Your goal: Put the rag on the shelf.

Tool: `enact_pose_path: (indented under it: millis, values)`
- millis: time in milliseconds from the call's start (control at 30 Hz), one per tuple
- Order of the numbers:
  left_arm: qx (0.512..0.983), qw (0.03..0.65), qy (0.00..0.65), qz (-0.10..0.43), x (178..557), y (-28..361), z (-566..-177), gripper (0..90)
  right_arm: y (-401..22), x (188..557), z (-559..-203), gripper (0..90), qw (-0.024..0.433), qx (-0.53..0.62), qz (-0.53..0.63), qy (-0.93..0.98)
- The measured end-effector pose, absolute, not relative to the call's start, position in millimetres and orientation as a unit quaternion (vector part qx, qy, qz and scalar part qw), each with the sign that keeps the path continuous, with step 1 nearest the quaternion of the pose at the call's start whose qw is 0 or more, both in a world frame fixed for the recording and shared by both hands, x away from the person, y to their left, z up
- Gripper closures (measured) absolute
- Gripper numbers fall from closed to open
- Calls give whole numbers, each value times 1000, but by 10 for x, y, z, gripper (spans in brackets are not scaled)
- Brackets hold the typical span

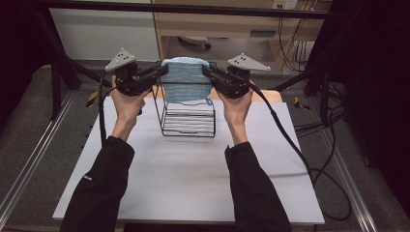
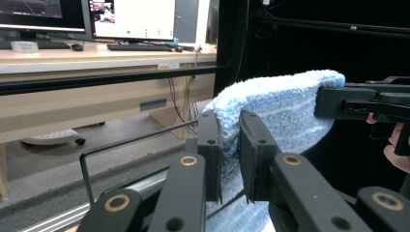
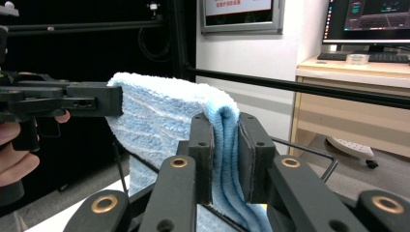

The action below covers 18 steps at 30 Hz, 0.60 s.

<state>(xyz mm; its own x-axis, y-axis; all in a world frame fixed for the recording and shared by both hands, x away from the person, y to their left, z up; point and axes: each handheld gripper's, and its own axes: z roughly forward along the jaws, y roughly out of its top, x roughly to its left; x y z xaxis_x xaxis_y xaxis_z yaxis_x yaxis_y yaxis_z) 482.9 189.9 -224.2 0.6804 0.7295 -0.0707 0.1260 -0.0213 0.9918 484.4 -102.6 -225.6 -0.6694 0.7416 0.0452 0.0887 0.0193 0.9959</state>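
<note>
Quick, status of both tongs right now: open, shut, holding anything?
Left tongs: shut on the blue towel, at its left edge.
Right tongs: shut on the same towel's right edge, above the wire rack.

A lab: black frame rig (image 1: 183,8), desk monitors (image 2: 130,18), trailing cables (image 1: 290,34) round a white table (image 1: 193,179)

No words or numbers can be read here. The wall screen with the grey frame (image 3: 241,14) has a strip of red writing along its bottom, but it is too blurry to read. The dark computer screen on the wooden desk (image 3: 370,21) shows tiny marks that are too small to make out. The bright white computer screen (image 2: 133,18) has a few little dots and no clear letters. A small yellowish sticker on the wooden desk edge (image 2: 168,65) is too tiny to read.
</note>
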Motion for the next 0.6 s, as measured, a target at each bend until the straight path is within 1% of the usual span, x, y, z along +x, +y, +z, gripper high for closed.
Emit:
enact_pose_path:
  millis: [233, 433, 600]
  values:
    - [682, 619, 309, 239, 4778, 1910, -2280, 795, -1048, 4794, -2275, 781, 257, 303, 620, 677]
    - [696, 604, 294, 251, 4685, 1897, -2305, 781, -1095, 4742, -2308, 778, 249, 293, 611, 692]
    - [701, 598, 300, 247, 4647, 1906, -2340, 775, -1090, 4711, -2344, 776, 245, 287, 607, 699]
